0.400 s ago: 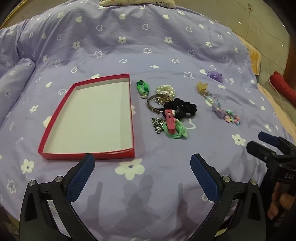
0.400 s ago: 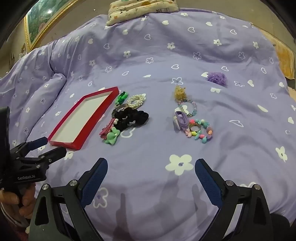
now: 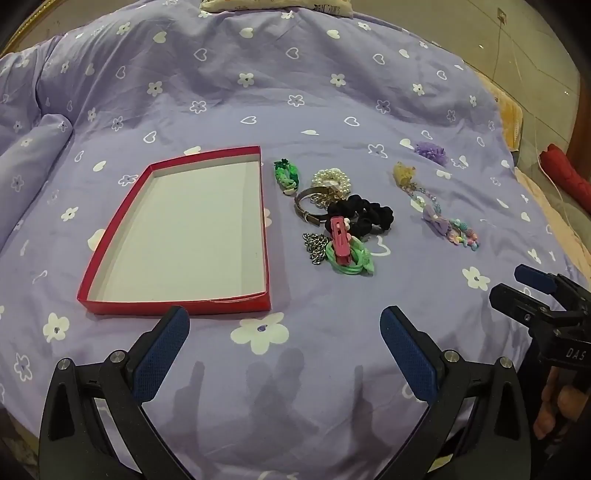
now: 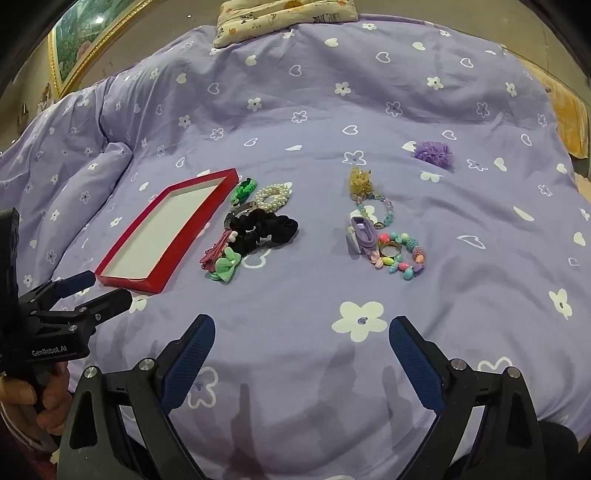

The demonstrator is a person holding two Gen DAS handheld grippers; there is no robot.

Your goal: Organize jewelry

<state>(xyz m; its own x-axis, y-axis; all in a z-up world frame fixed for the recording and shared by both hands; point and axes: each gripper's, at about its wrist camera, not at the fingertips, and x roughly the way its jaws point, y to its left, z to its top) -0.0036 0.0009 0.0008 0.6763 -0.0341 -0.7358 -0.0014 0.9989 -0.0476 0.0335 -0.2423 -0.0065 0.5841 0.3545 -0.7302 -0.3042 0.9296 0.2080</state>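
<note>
A shallow red box (image 3: 110, 301) (image 4: 166, 275) with a white floor lies empty on the purple bedspread. Right of it sits a cluster: green braided tie (image 3: 286, 175), pearl bracelet (image 3: 330, 179) (image 4: 273, 194), metal bangle (image 3: 306, 212), black scrunchie (image 3: 369, 214) (image 4: 269, 227), pink clip (image 3: 340, 242), green hair tie (image 3: 354, 264), chain (image 3: 314, 247). Farther right lie a beaded pastel bracelet (image 4: 402, 254) (image 3: 461, 234), a purple bow (image 4: 362, 229) and a purple scrunchie (image 4: 432, 151) (image 3: 430, 151). My left gripper (image 3: 284, 325) stands open near the box's front edge. My right gripper (image 4: 301, 332) stands open below the pastel beads. Neither holds anything.
A patterned pillow (image 4: 284, 18) lies at the bed's far end, a framed picture (image 4: 85, 48) at the back left. A folded quilt ridge (image 3: 33, 147) rises left of the box. A red object (image 3: 569, 177) sits off the bed's right side.
</note>
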